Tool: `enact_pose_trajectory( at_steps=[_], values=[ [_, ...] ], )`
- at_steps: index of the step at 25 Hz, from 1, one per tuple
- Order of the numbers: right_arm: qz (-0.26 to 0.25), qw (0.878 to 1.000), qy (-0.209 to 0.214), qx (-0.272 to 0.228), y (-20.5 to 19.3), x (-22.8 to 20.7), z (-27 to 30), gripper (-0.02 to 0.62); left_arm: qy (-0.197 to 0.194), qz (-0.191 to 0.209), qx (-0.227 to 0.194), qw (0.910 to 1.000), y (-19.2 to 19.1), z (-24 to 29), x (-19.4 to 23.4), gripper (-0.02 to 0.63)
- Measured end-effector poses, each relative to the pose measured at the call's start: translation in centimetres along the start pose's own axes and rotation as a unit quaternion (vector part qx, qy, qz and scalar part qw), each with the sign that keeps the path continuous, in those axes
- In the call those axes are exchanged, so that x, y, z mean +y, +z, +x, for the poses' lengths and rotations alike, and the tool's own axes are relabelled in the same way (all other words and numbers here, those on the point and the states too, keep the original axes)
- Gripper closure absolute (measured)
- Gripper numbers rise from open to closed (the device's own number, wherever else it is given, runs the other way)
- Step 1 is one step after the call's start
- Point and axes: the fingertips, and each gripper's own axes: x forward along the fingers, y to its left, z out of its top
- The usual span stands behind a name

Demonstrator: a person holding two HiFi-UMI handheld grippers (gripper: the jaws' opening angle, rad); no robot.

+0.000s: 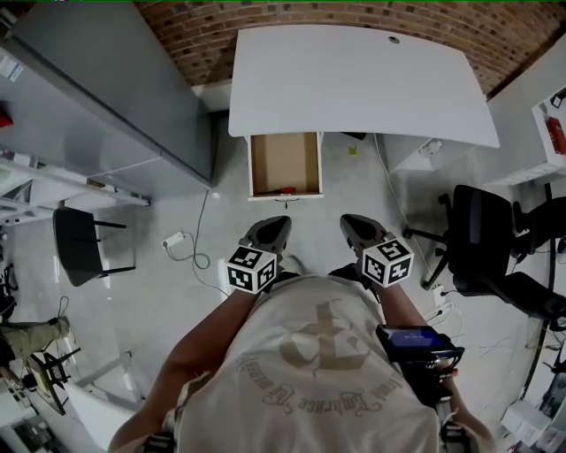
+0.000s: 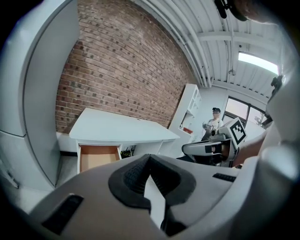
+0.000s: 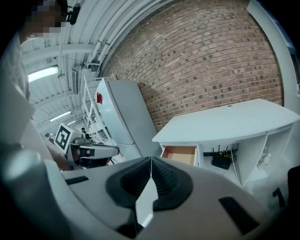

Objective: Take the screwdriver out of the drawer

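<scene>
Screwdriver (image 1: 285, 189): made out in the head view only, as a small red-and-dark streak against the front wall of the open drawer (image 1: 285, 157). It is too small for detail. The drawer is pulled out from under the white desk (image 1: 354, 80); white walls and a bare tan, wood-like bottom are noted. In both gripper views only the drawer's tan inside is seen, and the screwdriver is not made out there.

Left gripper (image 1: 271, 223) and right gripper (image 1: 355, 221) are held side by side, short of the drawer front and apart from it. Only pale glossy floor lies between. Both tongs are pressed together, the ribbed black pads met at the tips with nothing pinched.

Around: the desk top is smooth, its front edge curved. A red brick wall (image 1: 292, 18) stands behind. A tall grey cabinet (image 1: 115, 97) stands left of the desk. A black office chair (image 1: 482, 243) stands at the right, well apart, and a second black chair (image 1: 81, 243) at the left. A white cable with plug (image 1: 177, 239) lies on the floor left of the drawer.

Right gripper view only: a black box with antennae (image 3: 220, 161) sits in the desk's open bay beside the drawer. Left gripper view only: a person (image 2: 215, 121) stands far back by the windows, beside a white shelf unit (image 2: 190, 110).
</scene>
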Motion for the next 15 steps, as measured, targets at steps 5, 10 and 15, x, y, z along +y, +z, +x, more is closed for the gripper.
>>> enact_pose_trajectory(
  at_steps=[5, 10, 15],
  values=[
    [-0.005, 1.000, 0.018, 0.011, 0.7, 0.4, 2.1, 0.571, 0.025, -0.013, -0.005, 0.9996, 0.3, -0.9, 2.0, 0.586],
    [-0.002, 0.999, 0.038, 0.023, 0.8, 0.5, 4.3, 0.571, 0.051, -0.031, 0.003, 0.9982, -0.2, -1.3, 3.8, 0.586],
    [0.002, 0.998, 0.054, 0.034, 0.9, -0.6, 6.0, 0.571, 0.072, -0.038, 0.011, 0.9966, -0.1, -0.6, 5.2, 0.586]
  ],
)
